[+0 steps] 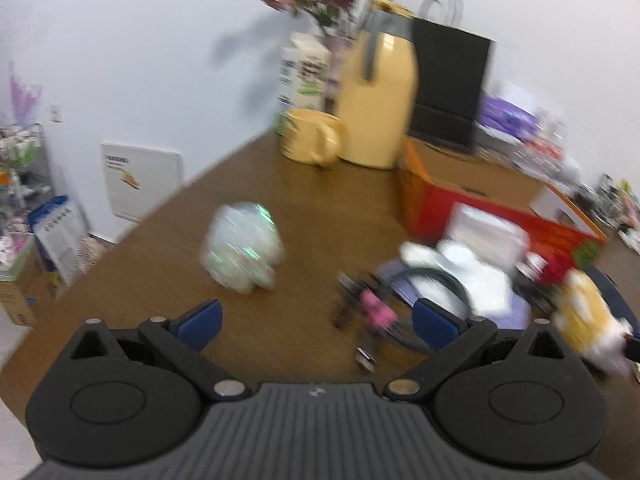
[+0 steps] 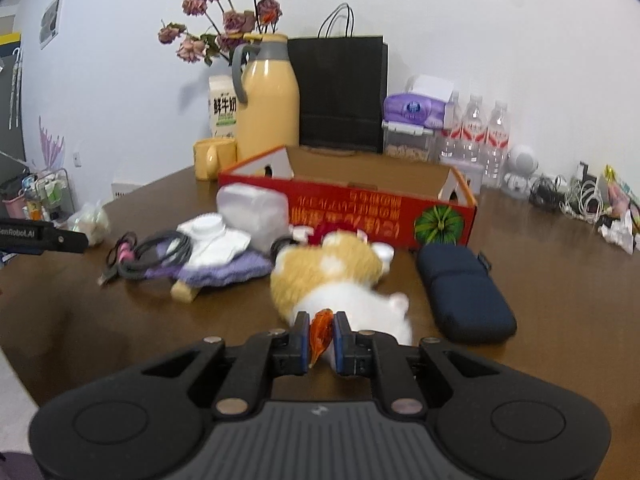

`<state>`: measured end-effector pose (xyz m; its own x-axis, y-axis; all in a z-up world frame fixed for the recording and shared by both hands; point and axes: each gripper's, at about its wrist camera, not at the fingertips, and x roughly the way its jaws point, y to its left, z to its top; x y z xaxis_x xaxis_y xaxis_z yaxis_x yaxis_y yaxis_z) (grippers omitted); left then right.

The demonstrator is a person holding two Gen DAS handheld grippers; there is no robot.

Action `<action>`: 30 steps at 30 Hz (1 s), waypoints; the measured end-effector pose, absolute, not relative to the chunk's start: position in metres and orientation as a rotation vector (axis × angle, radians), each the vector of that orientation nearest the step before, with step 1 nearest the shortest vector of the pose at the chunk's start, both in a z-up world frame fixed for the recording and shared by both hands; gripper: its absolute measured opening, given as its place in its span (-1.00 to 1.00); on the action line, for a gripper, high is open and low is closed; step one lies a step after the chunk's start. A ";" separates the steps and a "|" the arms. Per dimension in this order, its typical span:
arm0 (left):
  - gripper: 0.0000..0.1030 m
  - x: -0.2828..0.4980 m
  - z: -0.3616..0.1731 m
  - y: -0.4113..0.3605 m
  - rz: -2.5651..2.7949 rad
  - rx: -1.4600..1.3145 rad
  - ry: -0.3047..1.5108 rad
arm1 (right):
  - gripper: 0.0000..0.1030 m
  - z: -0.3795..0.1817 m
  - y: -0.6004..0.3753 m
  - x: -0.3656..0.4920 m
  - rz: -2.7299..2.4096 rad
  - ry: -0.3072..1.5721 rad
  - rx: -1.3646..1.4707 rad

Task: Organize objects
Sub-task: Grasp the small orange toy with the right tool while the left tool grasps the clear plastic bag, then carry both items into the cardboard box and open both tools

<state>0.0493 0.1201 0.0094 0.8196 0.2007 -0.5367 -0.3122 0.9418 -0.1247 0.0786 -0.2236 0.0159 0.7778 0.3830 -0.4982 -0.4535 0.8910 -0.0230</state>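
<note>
An orange-and-white plush toy [image 2: 336,276] lies on the brown table [image 2: 560,280] in front of a red cardboard box [image 2: 380,212]. My right gripper [image 2: 322,332] is shut on a small orange piece [image 2: 321,330] at the toy's near end. My left gripper [image 1: 316,320] is open above the table, its blue pads [image 1: 200,322] wide apart with nothing held. Just ahead of it lie a black cable with a pink tie [image 1: 374,312] and a crumpled clear bag [image 1: 244,252]. The left wrist view is blurred; the plush toy [image 1: 584,316] shows at its right.
Next to the box lie a dark blue pouch [image 2: 464,288], a purple cloth [image 2: 224,268], a white container [image 2: 252,212] and white lids. At the back stand a yellow jug [image 2: 270,116], a mug [image 2: 210,156], a milk carton, a black paper bag [image 2: 340,96], water bottles and tangled cables.
</note>
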 end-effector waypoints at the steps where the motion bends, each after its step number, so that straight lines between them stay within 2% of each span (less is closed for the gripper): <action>1: 1.00 0.055 0.011 0.128 0.298 -0.211 0.539 | -0.79 0.018 -0.222 0.082 0.453 0.497 -0.143; 14: 1.00 0.129 -0.001 0.183 0.382 -0.191 0.610 | -0.79 0.031 -0.196 0.125 0.432 0.463 -0.135; 15: 0.95 0.131 -0.003 0.183 0.385 -0.199 0.616 | -0.79 0.030 -0.195 0.127 0.431 0.465 -0.135; 17: 0.55 0.132 -0.009 0.185 0.392 -0.228 0.630 | -0.79 0.030 -0.195 0.130 0.430 0.467 -0.136; 18: 0.13 0.133 -0.011 0.186 0.382 -0.247 0.645 | -0.79 0.030 -0.195 0.132 0.430 0.467 -0.136; 19: -0.13 0.133 -0.014 0.187 0.371 -0.269 0.660 | -0.79 0.030 -0.195 0.134 0.430 0.467 -0.134; 22: -0.20 0.130 -0.010 0.182 0.367 -0.264 0.637 | -0.79 0.030 -0.197 0.140 0.432 0.463 -0.129; 30: -0.21 0.138 0.043 0.143 0.277 -0.239 0.476 | -0.79 0.040 -0.203 0.164 0.442 0.401 -0.117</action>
<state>0.1383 0.1434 0.0425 0.8530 0.2054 -0.4798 -0.3160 0.9349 -0.1614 0.1636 -0.2026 0.0403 0.8273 0.3927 -0.4017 -0.4382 0.8985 -0.0240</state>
